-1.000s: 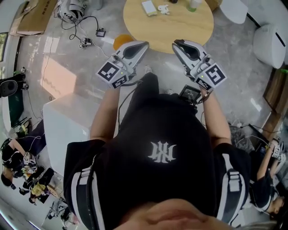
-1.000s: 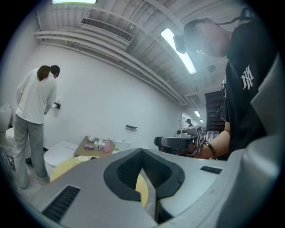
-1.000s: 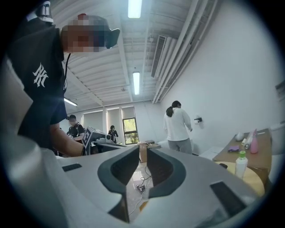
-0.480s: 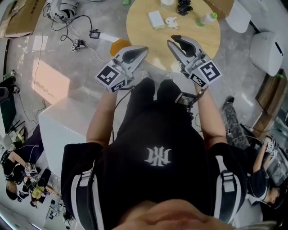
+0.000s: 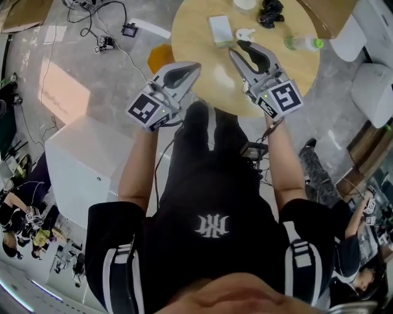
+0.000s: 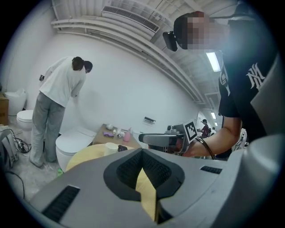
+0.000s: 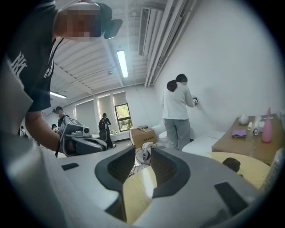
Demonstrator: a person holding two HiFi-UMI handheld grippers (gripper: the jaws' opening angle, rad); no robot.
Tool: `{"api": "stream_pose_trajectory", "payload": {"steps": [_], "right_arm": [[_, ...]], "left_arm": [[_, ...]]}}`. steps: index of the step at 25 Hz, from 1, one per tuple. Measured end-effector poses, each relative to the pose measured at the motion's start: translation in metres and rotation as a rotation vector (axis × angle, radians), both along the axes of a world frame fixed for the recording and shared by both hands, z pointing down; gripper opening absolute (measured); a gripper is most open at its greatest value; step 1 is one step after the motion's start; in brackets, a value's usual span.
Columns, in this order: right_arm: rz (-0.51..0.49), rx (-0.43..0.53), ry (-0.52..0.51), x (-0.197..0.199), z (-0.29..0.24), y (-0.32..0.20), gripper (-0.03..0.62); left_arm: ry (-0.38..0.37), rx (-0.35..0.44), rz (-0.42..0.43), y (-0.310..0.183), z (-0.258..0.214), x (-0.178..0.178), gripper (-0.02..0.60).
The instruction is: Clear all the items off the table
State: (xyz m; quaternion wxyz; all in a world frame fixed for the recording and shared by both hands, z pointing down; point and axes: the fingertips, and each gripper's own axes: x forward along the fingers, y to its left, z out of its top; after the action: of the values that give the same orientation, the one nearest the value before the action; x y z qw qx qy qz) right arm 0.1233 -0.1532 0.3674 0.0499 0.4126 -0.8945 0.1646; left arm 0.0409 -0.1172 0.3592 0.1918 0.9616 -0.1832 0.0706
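Observation:
A round wooden table [image 5: 196, 30] carries a white box [image 5: 220, 29], a small white item [image 5: 244, 34], a black bundle [image 5: 270, 11], a green-capped bottle [image 5: 303, 43] and a white cup [image 5: 245, 3]. My left gripper [image 5: 195, 65] hangs at the table's near edge, its jaw tips meeting, nothing in them. My right gripper [image 5: 236, 48] is over the tabletop just short of the small white item. Its jaws have just been opening and stand slightly apart, empty. The table [image 6: 91, 153] with the cup [image 6: 110, 148] also shows past the left gripper [image 6: 142, 153].
A white cabinet [image 5: 86, 165] stands on the floor at my left. An orange object [image 5: 161, 56] and cables [image 5: 110, 43] lie left of the table. White seats [image 5: 371, 76] and a cardboard box [image 5: 331, 12] are at the right. A person in white [image 6: 58, 111] stands beyond the table.
Both grippers have moved forward to the table, the right one now over its top. More of the table and its items has come into view. The right jaws have parted a little.

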Motion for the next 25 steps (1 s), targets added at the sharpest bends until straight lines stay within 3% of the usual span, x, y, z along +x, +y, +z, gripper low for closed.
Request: {"api": "stream_pose_trajectory", "payload": {"steps": [8, 10, 13, 15, 18, 21, 25], "right_arm": [[0.02, -0.076, 0.05, -0.005, 0.058, -0.032, 0.15], [0.029, -0.105, 0.072, -0.009, 0.069, -0.037, 0.209], [0.044, -0.166, 0.115, -0.014, 0.093, -0.052, 0.21], [0.057, -0.197, 0.132, -0.014, 0.106, -0.058, 0.284], [0.078, -0.235, 0.143, -0.014, 0.121, -0.061, 0.299], [0.112, -0.278, 0.17, -0.019, 0.133, -0.062, 0.379], [0.123, -0.328, 0.227, -0.025, 0.142, -0.066, 0.38]], "left_arm": [[0.007, 0.003, -0.044, -0.026, 0.041, -0.003, 0.015], [0.019, -0.002, -0.044, -0.029, 0.045, -0.006, 0.02], [0.022, 0.002, -0.042, -0.04, 0.053, -0.011, 0.02], [0.025, -0.011, -0.046, -0.042, 0.061, -0.013, 0.02], [0.022, -0.034, -0.048, -0.036, 0.077, -0.017, 0.019], [0.041, -0.046, -0.049, -0.029, 0.086, -0.023, 0.02], [0.052, -0.07, -0.054, -0.03, 0.085, -0.03, 0.02]]}}
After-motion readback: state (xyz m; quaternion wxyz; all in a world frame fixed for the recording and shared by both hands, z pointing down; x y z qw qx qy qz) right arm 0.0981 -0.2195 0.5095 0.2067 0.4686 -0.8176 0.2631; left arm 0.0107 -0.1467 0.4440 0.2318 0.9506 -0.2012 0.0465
